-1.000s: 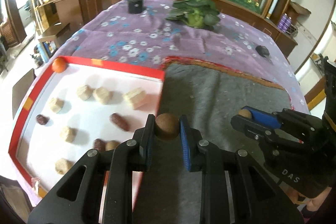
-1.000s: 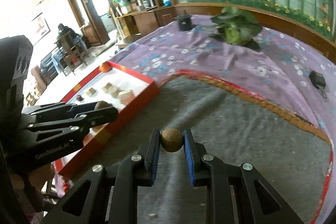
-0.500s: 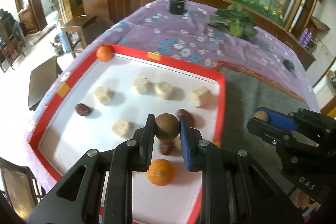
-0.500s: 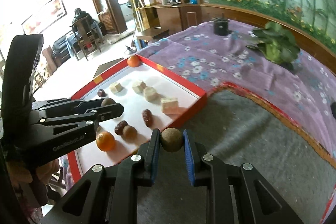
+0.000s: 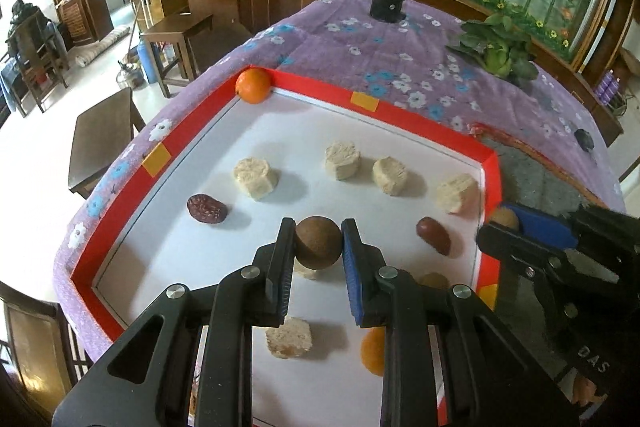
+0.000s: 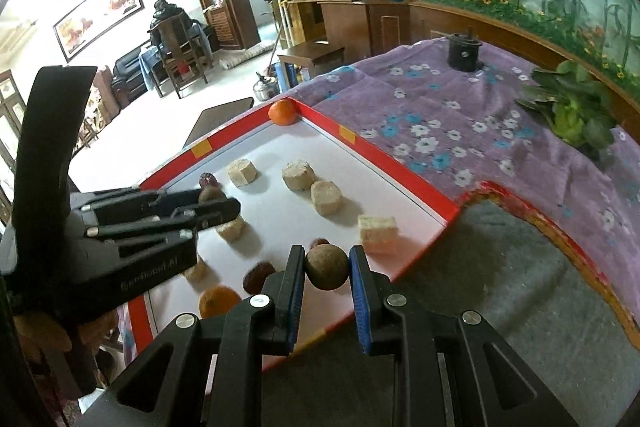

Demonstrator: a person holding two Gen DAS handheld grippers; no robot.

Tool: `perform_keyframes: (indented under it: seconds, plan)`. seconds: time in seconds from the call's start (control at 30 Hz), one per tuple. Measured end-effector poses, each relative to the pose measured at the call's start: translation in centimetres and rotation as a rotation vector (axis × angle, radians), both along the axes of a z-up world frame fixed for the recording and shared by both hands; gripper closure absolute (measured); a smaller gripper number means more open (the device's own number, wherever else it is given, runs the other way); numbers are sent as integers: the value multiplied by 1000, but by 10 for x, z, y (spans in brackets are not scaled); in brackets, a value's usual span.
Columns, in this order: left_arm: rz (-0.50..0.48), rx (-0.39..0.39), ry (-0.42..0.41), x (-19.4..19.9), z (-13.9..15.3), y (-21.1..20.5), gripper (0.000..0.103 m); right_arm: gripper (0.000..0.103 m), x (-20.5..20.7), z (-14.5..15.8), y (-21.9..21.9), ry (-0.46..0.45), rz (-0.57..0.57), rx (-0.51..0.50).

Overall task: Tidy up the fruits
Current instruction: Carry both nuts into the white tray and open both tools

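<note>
The surface (image 5: 360, 39), draped in a purple flowered cloth with a grey mat (image 6: 500, 291) on top, is seen beyond both tools, and the red-rimmed tray (image 5: 404, 115) is now spread directly beneath the left hand-held gripper (image 5: 318, 247), whereas a second ago that gripper was held over the grey mat beside it. The right hand-held gripper (image 6: 326, 269) has likewise been brought up to the tray's near corner. From this it is judged that both carried fruits are about to be set down among the sorted items. The tray's white floor is occupied by pale cake-like blocks (image 5: 256, 179) ahead of the left gripper, red dates (image 5: 207, 209) to either side of its tips, one orange (image 5: 253, 85) lodged in the far corner and another orange (image 5: 372, 351) partly hidden under the right finger. A dark brown round fruit (image 5: 318, 243) is clamped between the left gripper's closed fingers, above the tray. A lighter brown round fruit (image 6: 326, 267) is pinched likewise in the right gripper, just over the tray's edge.
</note>
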State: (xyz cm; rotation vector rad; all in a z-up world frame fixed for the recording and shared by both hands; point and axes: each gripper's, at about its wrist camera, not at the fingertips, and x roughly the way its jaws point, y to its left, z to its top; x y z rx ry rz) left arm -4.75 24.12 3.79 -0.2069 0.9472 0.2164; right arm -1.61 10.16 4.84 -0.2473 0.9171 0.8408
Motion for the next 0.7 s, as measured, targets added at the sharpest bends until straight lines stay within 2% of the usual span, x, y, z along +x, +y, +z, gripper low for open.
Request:
perform_keyframes:
  seconds: [0.3,0.53,0.6,0.67,0.7]
  plan:
    - [33,41,9,2,-9,10,81,82,20,-20,38,5,42,-43]
    - [65,44,21,4,-13,13,81,82,23,-33,47,14,50,-44]
    - [71,47,29,6,-13,13,81,78,23,-33,45,15,45,-38]
    - [73,62,30,6,-13,12,79,75,21,-31,43,10,48,-28]
    - [77,76,31,5,-13,10,74,74,19,-30,42,7,49,-29]
